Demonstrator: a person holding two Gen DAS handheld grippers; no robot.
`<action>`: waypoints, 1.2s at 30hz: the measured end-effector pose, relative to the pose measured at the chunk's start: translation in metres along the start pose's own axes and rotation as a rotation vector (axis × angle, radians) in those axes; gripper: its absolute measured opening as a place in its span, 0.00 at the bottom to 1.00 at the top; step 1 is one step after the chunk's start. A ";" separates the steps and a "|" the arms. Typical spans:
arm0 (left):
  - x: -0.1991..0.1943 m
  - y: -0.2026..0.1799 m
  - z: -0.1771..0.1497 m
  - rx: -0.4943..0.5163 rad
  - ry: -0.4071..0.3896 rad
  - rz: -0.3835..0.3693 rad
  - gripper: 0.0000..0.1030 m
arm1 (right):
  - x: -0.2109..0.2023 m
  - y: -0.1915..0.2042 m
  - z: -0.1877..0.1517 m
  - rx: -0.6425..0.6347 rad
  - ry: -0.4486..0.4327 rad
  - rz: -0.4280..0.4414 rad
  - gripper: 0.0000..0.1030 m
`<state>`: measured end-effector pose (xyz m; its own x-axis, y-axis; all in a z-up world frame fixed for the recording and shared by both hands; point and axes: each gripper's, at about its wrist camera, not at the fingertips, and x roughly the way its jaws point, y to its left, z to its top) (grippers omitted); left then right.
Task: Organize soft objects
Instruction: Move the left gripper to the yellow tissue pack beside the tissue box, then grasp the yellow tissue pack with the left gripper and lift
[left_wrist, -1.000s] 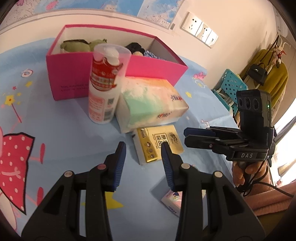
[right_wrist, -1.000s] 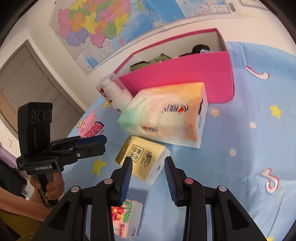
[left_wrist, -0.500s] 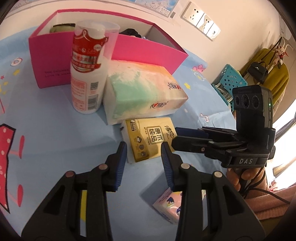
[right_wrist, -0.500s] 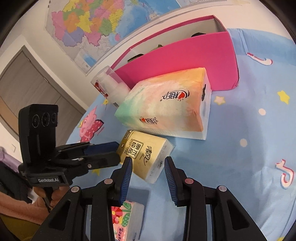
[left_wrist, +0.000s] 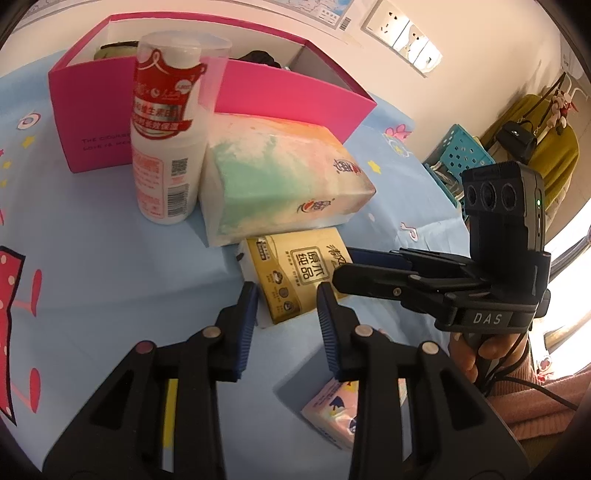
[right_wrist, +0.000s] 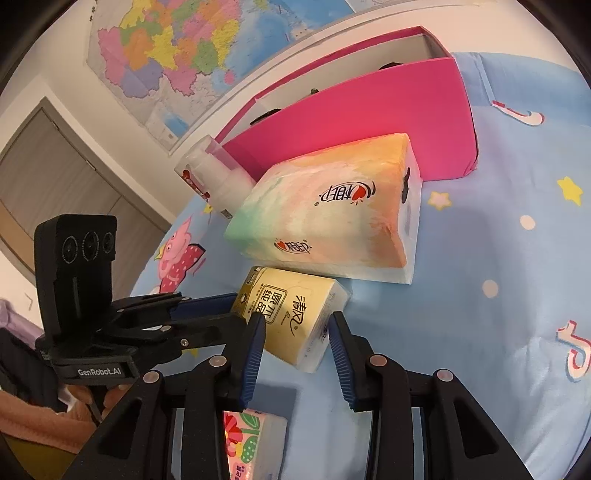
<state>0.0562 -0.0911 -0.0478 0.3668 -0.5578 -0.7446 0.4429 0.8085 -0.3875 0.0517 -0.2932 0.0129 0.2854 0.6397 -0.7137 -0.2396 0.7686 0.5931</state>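
Both grippers have closed in on the yellow tissue pack (right_wrist: 291, 317), now mid-frame below the large tissue pack (left_wrist: 284, 184). The left gripper (left_wrist: 284, 295) jaws are closing, nothing pinched; right gripper (right_wrist: 295, 325) jaws spread, empty.

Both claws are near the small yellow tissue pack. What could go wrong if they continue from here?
1. The left claw, its jaws closing, and the right claw both aim at the yellow tissue pack; their fingers may collide.
2. The pack lies against the large tissue pack, so a push could shift it toward the lotion bottle, which might tip.
3. The soft pack may deform and slip.
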 end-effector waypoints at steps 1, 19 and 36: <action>0.000 -0.001 0.000 0.002 0.000 0.002 0.34 | 0.000 0.000 0.000 -0.002 0.000 0.000 0.36; -0.002 -0.006 0.001 0.031 -0.014 -0.003 0.34 | -0.006 0.007 -0.001 -0.030 -0.008 -0.023 0.36; -0.023 -0.013 0.003 0.065 -0.058 -0.034 0.34 | -0.020 0.023 0.000 -0.071 -0.043 -0.026 0.36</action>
<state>0.0445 -0.0894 -0.0241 0.3966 -0.5959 -0.6983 0.5071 0.7763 -0.3745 0.0409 -0.2878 0.0410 0.3322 0.6199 -0.7109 -0.2959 0.7841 0.5455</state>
